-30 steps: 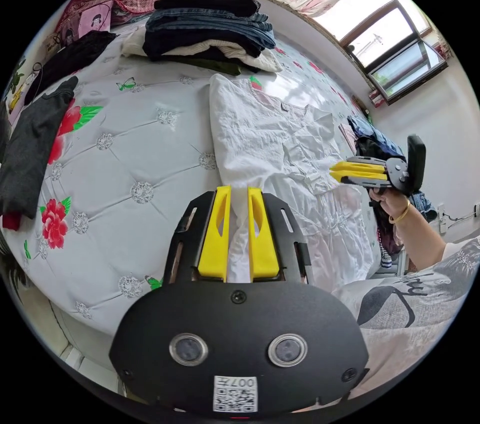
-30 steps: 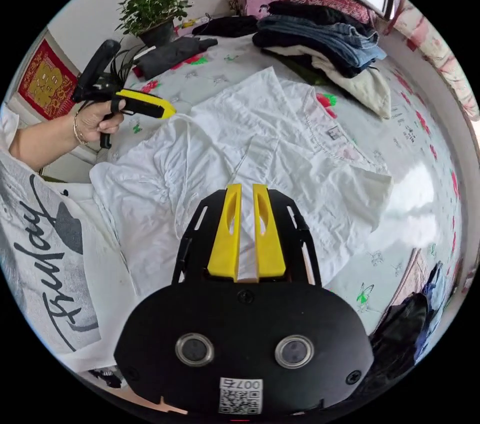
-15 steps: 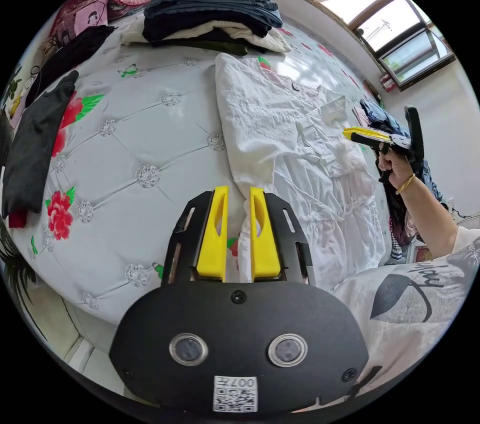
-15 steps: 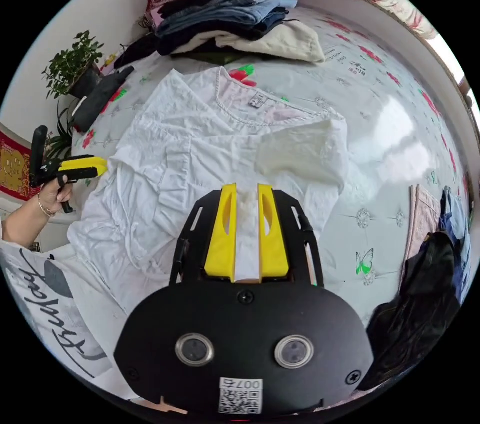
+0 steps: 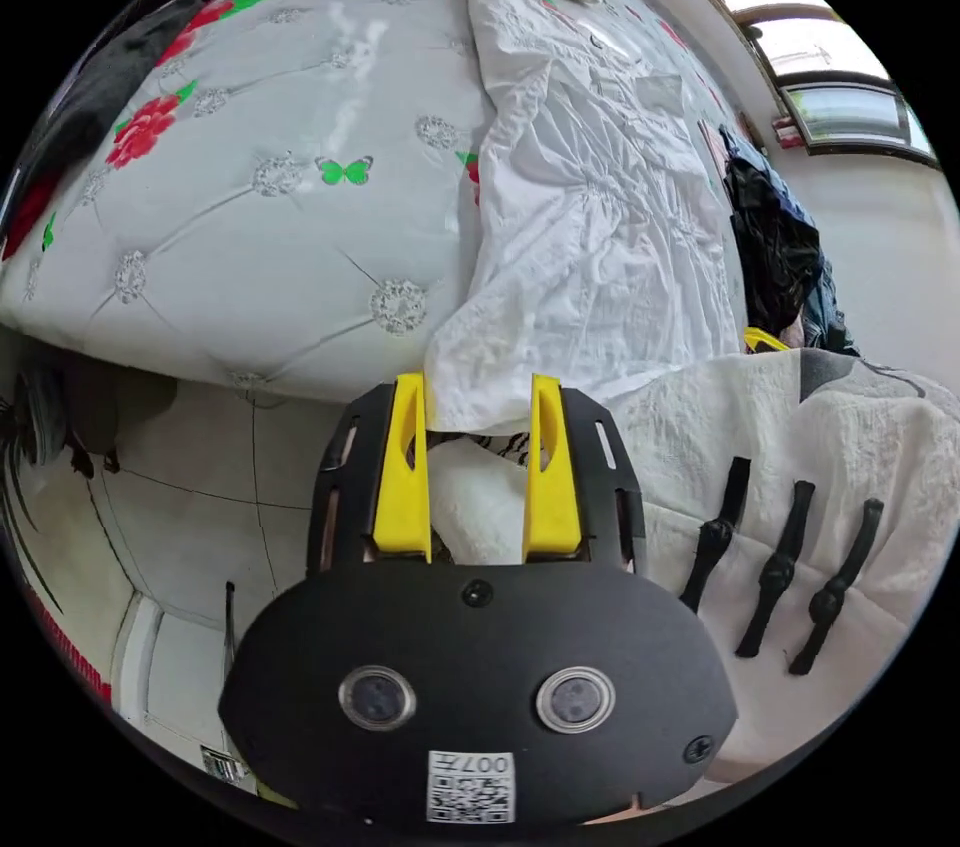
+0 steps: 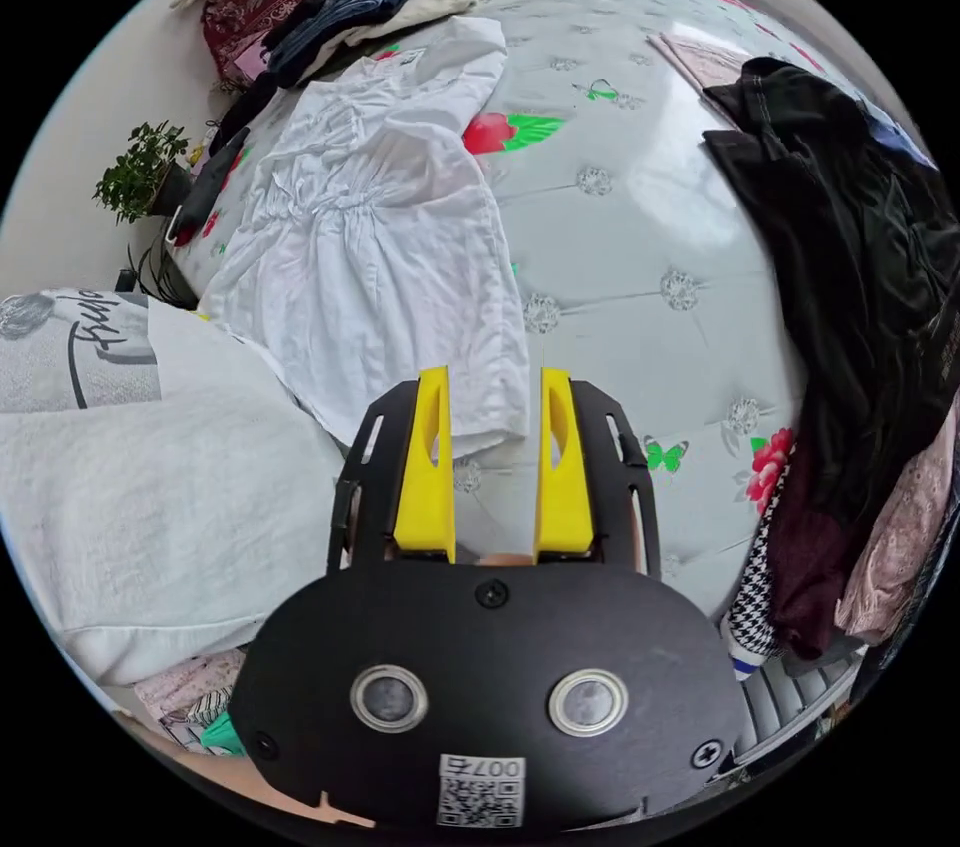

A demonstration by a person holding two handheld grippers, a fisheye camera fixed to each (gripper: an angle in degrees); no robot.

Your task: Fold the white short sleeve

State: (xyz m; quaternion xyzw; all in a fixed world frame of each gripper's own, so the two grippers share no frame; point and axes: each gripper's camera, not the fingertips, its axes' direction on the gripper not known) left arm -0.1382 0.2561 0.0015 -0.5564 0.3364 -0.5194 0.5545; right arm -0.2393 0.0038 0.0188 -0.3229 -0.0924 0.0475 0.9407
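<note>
The white short-sleeve garment (image 5: 590, 217) lies flat and lengthwise on the bed, both sides folded in, its neck toward the far end. In the left gripper view my left gripper (image 5: 472, 392) is open at the bed's near edge, with one hem corner lying loosely between its jaws. In the right gripper view the garment (image 6: 370, 237) runs away from me, and my right gripper (image 6: 495, 382) is open with the other hem corner between its jaws. A yellow tip of the right gripper (image 5: 765, 342) peeks over the person's white top (image 5: 820, 457).
The bed has a grey quilted cover (image 5: 260, 187) with flowers and butterflies. Folded clothes (image 6: 340, 2) are stacked at the far end, and a heap of dark clothes (image 6: 850, 217) lies to the right. A potted plant (image 6: 140, 177) stands beside the bed; tiled floor (image 5: 190, 527) lies below its edge.
Both grippers let go of the folded-in sides, opened, and came back to the hem at the bed's near edge. The garment now lies narrower and flat.
</note>
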